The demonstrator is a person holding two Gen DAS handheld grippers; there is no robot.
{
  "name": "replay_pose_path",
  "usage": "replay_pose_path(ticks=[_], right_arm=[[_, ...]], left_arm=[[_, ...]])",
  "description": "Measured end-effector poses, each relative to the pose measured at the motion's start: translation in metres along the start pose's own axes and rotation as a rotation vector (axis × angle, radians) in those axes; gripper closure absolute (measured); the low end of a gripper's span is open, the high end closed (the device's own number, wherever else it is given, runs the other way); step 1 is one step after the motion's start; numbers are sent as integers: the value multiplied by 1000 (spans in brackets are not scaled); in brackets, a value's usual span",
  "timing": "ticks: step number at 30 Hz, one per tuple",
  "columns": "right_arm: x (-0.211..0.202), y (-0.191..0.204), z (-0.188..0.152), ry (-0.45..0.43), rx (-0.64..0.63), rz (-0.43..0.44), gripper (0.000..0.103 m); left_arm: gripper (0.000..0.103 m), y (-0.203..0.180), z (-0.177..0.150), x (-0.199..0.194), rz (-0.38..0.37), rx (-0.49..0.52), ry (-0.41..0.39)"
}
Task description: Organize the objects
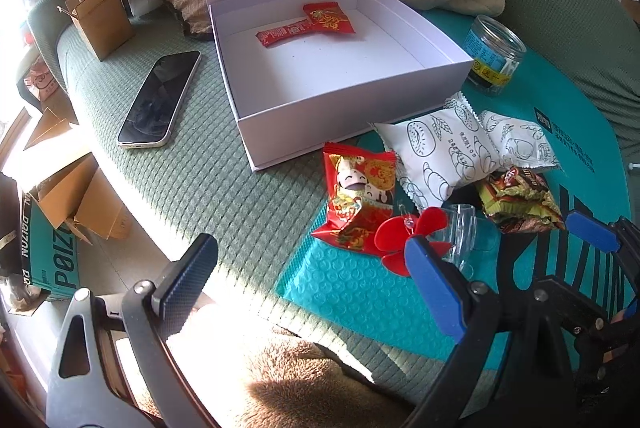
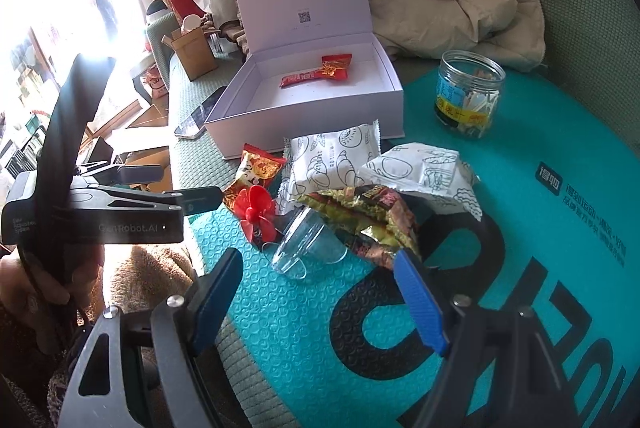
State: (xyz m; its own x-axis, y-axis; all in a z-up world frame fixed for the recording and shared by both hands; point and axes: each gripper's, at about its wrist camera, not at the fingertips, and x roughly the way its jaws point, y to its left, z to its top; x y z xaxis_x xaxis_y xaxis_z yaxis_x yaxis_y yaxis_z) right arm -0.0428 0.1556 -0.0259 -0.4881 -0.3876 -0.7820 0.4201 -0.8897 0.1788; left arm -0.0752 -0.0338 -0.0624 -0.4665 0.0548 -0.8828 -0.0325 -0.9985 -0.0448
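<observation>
Sofa cushion [image 1: 224, 196]: green, quilted, carrying everything below.
Teal bubble mailer [image 2: 540, 132]: flat under the snack pile.
White gift box [image 1: 352, 104]: lid up, holding 2 red snack packets [image 1: 308, 24].
Phone [image 1: 160, 100]: face up, left of the box.
Clear jar [image 2: 469, 93]: on the mailer, right of the box.
Snack pile: 2 white pastry packs [image 1: 434, 148], a red candy pack [image 1: 358, 200], a green-brown wrapper [image 2: 366, 218], just in front of the box.
Red plastic fan [image 2: 256, 214]: touching a clear cup [image 2: 298, 244].
My left gripper [image 1: 312, 280]: jaws spread, empty.
My right gripper [image 2: 320, 304]: jaws apart, nothing between them.
</observation>
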Motion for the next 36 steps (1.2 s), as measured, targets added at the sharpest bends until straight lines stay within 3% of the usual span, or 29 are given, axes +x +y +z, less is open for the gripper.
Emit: replay_pose_path(ticks=[8,15,29,36], right_arm=[[17,5,-6,45,30,84,24],[42,1,-1,71,49,61,24],[76,8,8,111,-14,-8,25],[82,7,5,126,-30,-34,34]], left_arm=[[8,1,-2,5,8,12,1],[8,9,0,12,1,-5,2],[9,6,16,33,-31,73,-11],[9,1,20,47,-42,100,3]])
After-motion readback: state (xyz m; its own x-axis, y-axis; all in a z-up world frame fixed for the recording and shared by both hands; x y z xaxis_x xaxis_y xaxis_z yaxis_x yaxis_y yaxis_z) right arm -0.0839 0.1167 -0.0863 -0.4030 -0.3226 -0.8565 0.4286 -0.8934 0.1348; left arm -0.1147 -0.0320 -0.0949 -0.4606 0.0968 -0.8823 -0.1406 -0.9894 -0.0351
